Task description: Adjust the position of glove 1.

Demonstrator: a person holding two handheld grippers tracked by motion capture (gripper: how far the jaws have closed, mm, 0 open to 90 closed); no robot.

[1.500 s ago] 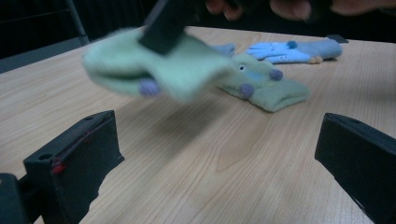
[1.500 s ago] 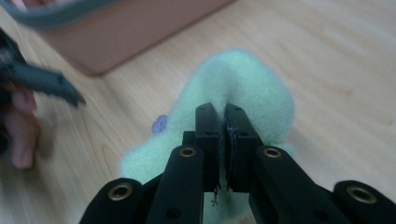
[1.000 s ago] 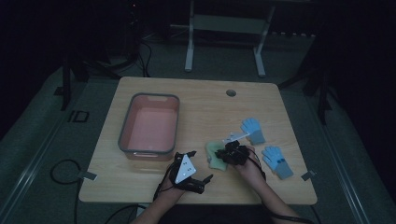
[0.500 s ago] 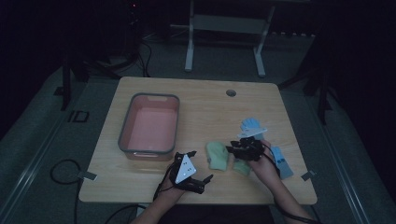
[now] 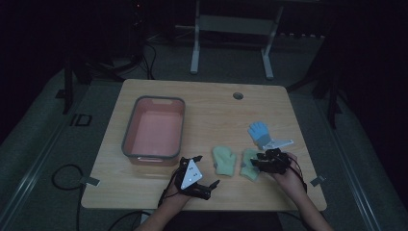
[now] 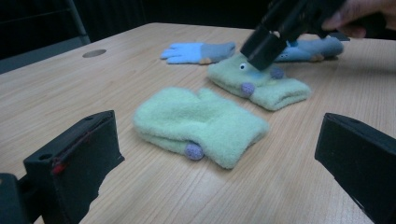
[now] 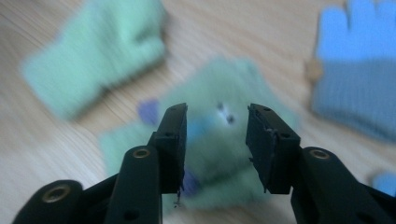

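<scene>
My right gripper (image 5: 256,164) hangs just over the second green mitten (image 6: 259,84), jaws parted a little with nothing between them, I judge in order to take it. My left gripper (image 5: 206,185) rests wide open near the worktop's (image 5: 207,103) front edge, facing the first green mitten (image 6: 201,123). The pink tub (image 5: 155,127) at left has free room around it, and the blue gloves (image 5: 259,130) lie near the right edge.

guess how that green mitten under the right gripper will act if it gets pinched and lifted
The green mitten looks like soft fleece, so it will probably droop and fold rather than hold shape. It seems light, likely shifting easily on the smooth table. The right gripper is open above it.
</scene>
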